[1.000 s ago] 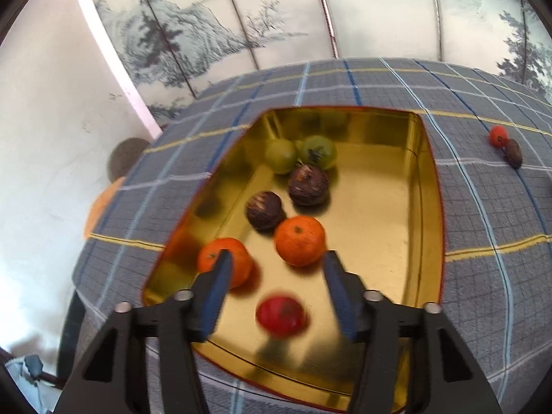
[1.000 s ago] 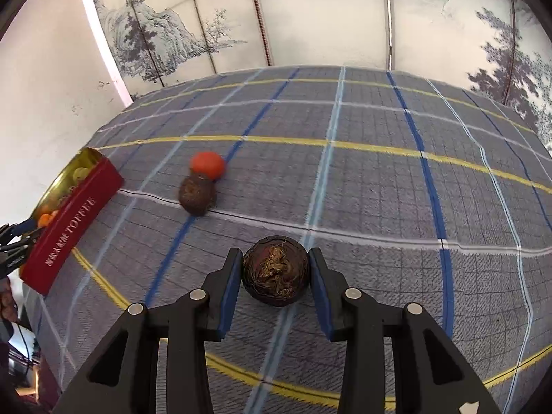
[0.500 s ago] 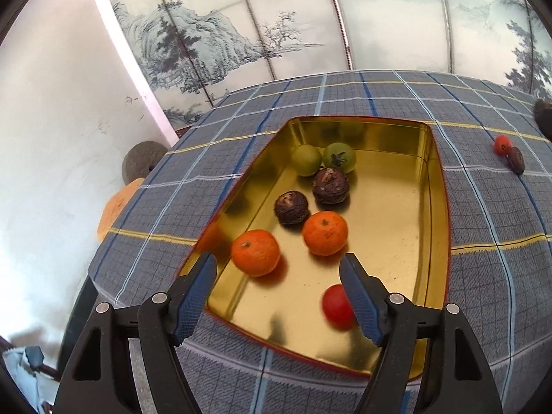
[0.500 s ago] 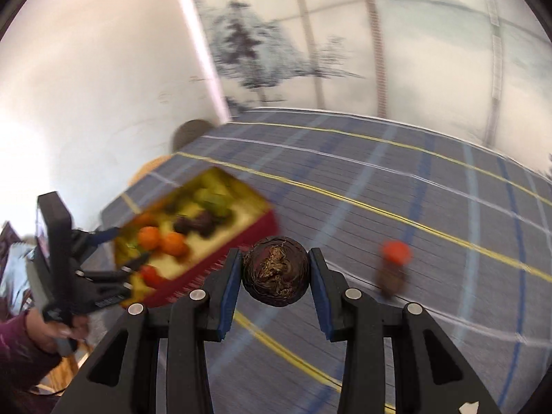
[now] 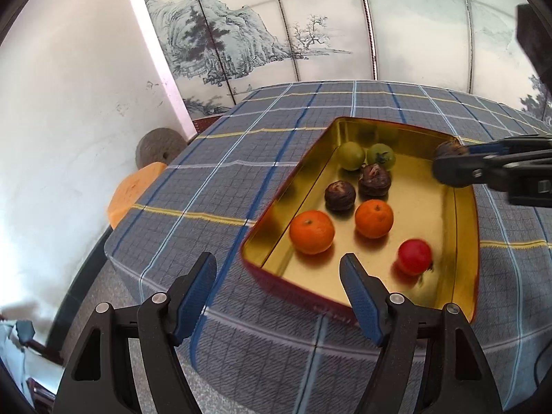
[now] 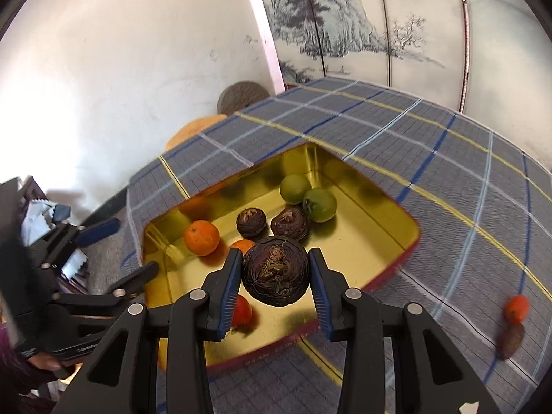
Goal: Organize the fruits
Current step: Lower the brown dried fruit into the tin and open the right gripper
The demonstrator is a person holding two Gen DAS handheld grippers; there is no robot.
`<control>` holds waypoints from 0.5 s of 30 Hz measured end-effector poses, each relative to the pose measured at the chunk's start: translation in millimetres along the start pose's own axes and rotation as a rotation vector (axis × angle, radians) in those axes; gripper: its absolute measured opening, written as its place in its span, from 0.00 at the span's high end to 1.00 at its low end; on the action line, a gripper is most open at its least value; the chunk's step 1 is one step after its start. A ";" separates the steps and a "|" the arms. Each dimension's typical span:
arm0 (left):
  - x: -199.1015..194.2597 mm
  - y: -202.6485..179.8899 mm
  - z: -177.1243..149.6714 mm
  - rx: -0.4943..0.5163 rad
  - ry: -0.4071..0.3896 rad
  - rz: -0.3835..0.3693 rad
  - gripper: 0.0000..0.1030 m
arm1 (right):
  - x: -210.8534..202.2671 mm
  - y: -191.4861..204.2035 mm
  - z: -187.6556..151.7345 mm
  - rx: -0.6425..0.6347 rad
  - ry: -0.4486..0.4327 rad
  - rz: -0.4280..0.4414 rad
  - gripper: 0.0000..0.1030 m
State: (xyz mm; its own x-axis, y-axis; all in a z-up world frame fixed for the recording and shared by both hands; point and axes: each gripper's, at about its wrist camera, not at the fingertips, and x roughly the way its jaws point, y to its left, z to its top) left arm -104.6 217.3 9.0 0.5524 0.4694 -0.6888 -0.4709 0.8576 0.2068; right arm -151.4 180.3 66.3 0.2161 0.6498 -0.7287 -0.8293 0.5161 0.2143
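A gold tin with red sides [image 5: 465, 241] [image 6: 386, 214] lies on the checked tablecloth. Inside are two oranges [image 5: 312, 232], two dark brown wrinkled fruits [image 5: 339, 195], two green fruits [image 5: 351, 156] and a red fruit [image 5: 414, 256]. My right gripper [image 6: 275, 270] is shut on a third dark brown fruit [image 6: 275, 270] and holds it above the tin's near part; in the left wrist view it [image 5: 448, 162] comes in from the right over the tin's far right rim. My left gripper [image 5: 277, 291] is open and empty, just off the tin's near left corner.
A small red fruit [image 6: 516, 308] and a brown one [image 6: 511, 341] lie on the cloth right of the tin. The table edge drops off at the left, with an orange stool [image 5: 132, 191] and a round grey object [image 5: 160, 147] by the white wall. A person's hand [image 6: 41, 362] holds the left gripper.
My right gripper swung left with the dark fruit, from over the bare cloth to above the tin. My left gripper opened, dropped the red fruit into the tin and drew back to the left.
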 end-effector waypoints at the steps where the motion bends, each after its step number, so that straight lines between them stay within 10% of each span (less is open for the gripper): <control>1: -0.1 1.7 -1.2 -0.002 0.002 -0.002 0.28 | 4.9 -0.4 0.4 -0.001 0.007 -0.008 0.65; 11: -11.7 -1.0 1.6 0.024 -0.009 -0.024 0.28 | -32.1 -21.6 -2.9 0.069 -0.128 -0.040 0.53; 15: -26.5 -15.3 13.5 0.070 -0.039 -0.075 0.28 | -83.8 -54.4 -34.2 0.093 -0.212 -0.185 0.35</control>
State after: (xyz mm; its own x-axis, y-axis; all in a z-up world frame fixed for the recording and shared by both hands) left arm -102.8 194.6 33.5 0.6115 0.4096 -0.6770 -0.3788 0.9027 0.2040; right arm -142.0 78.7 93.4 0.4701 0.6370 -0.6109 -0.7169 0.6794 0.1567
